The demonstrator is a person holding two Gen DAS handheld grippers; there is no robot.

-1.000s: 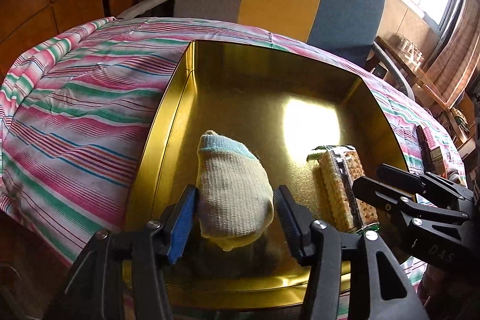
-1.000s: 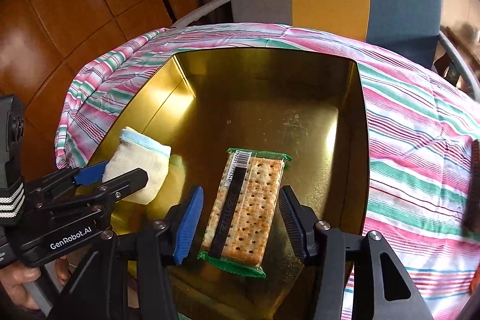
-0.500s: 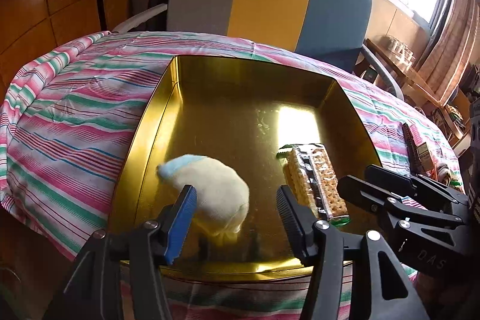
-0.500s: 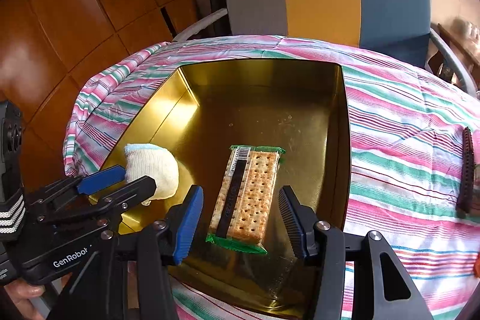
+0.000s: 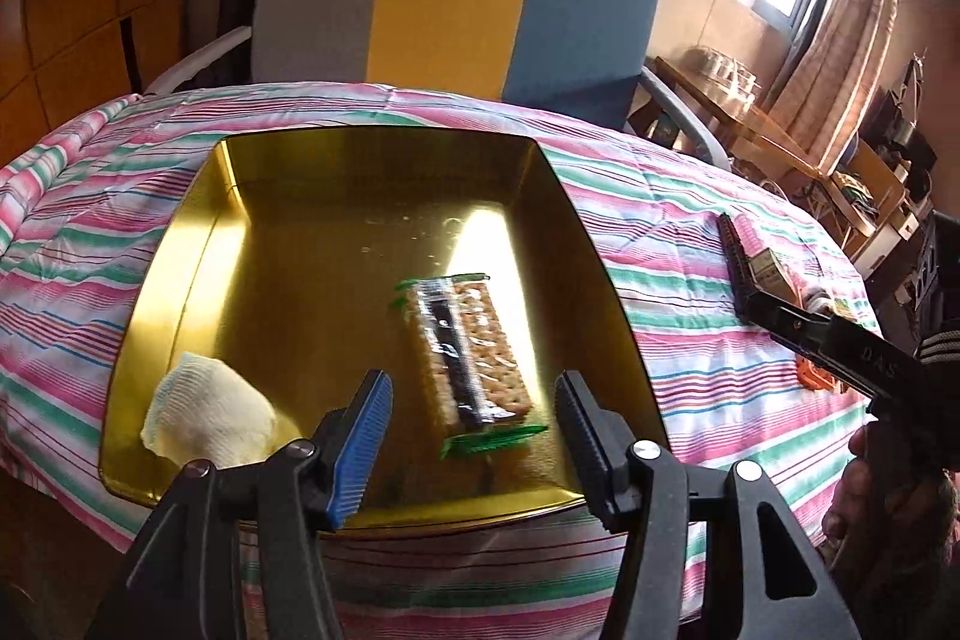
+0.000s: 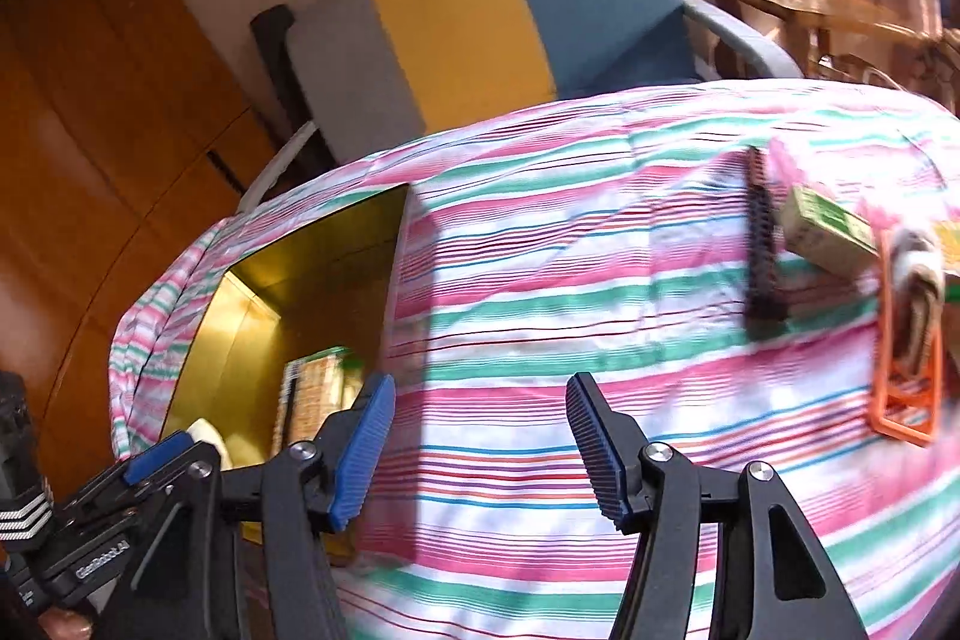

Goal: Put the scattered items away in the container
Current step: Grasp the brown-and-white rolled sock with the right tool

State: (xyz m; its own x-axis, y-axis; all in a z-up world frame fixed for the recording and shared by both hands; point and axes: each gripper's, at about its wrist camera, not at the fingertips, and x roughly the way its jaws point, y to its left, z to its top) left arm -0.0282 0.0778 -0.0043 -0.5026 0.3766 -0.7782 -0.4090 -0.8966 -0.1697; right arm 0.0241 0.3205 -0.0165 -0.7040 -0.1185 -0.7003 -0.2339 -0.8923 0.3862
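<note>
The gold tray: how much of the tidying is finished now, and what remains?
Done: the sock and cracker pack lie in the gold tray. In hand: nothing; the left gripper and right gripper are open and empty. Left: the black comb, small box and orange clip on the quilt.

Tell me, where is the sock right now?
In the left wrist view, the sock lies in the gold tray's near left corner, left of the crackers.

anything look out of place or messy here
Nothing spilled or damaged. The sock and cracker pack lie in the gold tin, but a black comb, small green box and orange clip are still scattered on the striped cloth.
</note>
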